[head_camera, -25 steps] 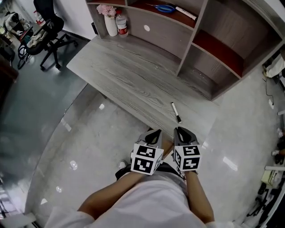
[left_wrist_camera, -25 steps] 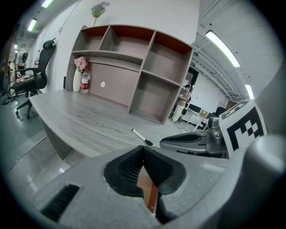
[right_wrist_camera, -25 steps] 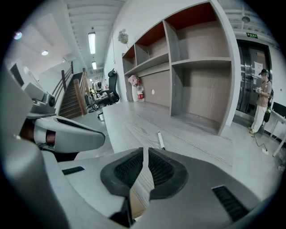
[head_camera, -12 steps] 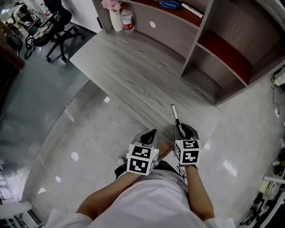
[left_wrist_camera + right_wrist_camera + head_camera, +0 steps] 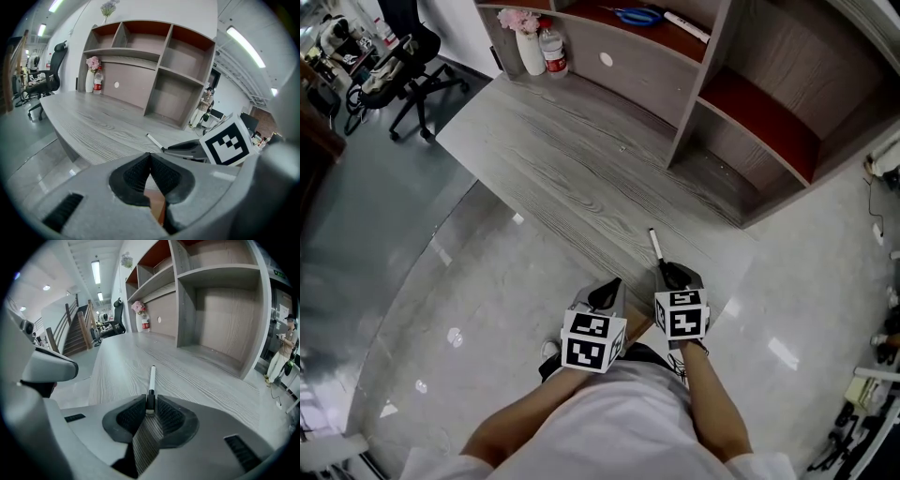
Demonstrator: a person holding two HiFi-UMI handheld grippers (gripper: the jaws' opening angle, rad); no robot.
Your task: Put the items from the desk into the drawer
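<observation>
- Nearest, the left gripper point(image 5: 607, 292) is held just off the desk's near edge, its jaws pressed together with nothing between them.
- Beside it, the right gripper point(image 5: 667, 274) has been brought forward. A second ago a gap was left between its tips and the pen point(image 5: 654, 244). Now the pen's dark near end is seated between the jaws, which are drawn in narrow and clamped on it.
- The pen's white length is seen pointing straight away from that gripper along the desk point(image 5: 553, 159). Whether it has been raised off the wood cannot be settled from these angles (it looks to be lying flat).
- The change is judged to mean that the grasp has been made and the carry to the drawer can be begun. No drawer is shown in any view, so it would have to be found and opened first, perhaps by the free left gripper.
- Farther off, a vase point(image 5: 530, 52) and a bottle point(image 5: 553, 49) are stood side by side at the desk's far corner.
- Farthest, scissors point(image 5: 639, 16) and a marker point(image 5: 686, 26) are left on the shelf point(image 5: 750, 103).
</observation>
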